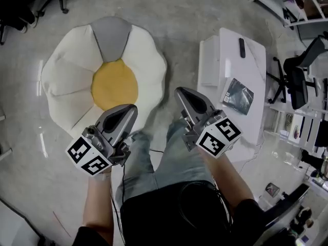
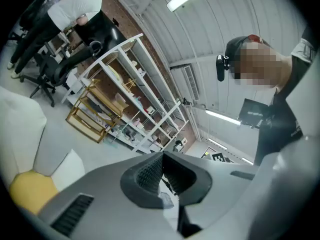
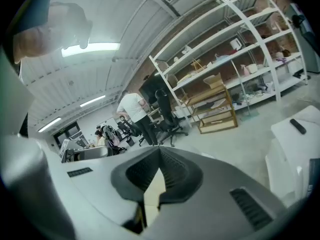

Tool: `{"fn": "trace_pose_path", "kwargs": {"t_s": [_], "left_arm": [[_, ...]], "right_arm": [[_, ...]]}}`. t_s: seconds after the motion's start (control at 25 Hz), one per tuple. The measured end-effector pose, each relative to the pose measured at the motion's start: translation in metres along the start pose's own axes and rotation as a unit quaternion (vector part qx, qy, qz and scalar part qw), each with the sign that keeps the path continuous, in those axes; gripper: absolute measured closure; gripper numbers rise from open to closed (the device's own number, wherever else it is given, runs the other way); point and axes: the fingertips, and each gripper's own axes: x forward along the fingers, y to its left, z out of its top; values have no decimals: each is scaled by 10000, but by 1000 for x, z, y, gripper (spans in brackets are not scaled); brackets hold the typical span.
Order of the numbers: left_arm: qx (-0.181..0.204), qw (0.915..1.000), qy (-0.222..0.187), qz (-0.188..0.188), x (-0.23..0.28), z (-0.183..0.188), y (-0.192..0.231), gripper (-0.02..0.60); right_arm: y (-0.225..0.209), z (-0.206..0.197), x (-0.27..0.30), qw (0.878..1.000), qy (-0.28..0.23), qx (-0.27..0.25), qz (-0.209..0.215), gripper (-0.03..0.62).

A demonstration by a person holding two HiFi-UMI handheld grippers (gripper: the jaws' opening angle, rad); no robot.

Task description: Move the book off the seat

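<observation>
The seat is a flower-shaped floor cushion [image 1: 66,76] with white petals, one grey petal and a yellow middle, and nothing lies on it. A dark book [image 1: 237,95] lies on the low white table [image 1: 253,68] at the right. Both grippers are held up in front of the person, apart from the book and the cushion. My left gripper [image 1: 133,109] is shut and empty, its tip over the cushion's near edge. My right gripper [image 1: 178,91] is shut and empty too, between cushion and table. In the gripper views the left gripper [image 2: 162,156] and the right gripper [image 3: 159,151] show ribbed pads meeting.
A black remote [image 1: 242,47] lies at the table's far end and shows again in the right gripper view [image 3: 297,126]. Office chairs [image 1: 297,81] and white shelving [image 3: 235,59] stand at the right. People stand near the shelves [image 2: 75,9]. The person's legs [image 1: 164,163] are below the grippers.
</observation>
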Motion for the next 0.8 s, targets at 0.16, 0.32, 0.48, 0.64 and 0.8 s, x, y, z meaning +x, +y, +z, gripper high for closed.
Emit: {"fn": "trace_pose_path", "kwargs": {"t_s": [0.16,0.32,0.48,0.64,0.8], "left_arm": [[349,9991,-137,-203,-36,47,-35,577],[738,9967,-188,-283,-60,84,-69,577],[1021,9938,-264,-345,-83,111,-118,577],[1429,9872,-692,-161,-92,147,-148,577],[1475,9841,-987,9,-98,165,-173,578]], "right_arm": [[67,33,13,9990,-191,-300,270,582],[121,73,14,9961,-507,-501,519,582],[183,100,-9,9909,-663,-684,947,582],[232,137,-23,9769,-968,-1057,1583,582],[261,155,-41,9645,-1030,-1344,2025,582]]}}
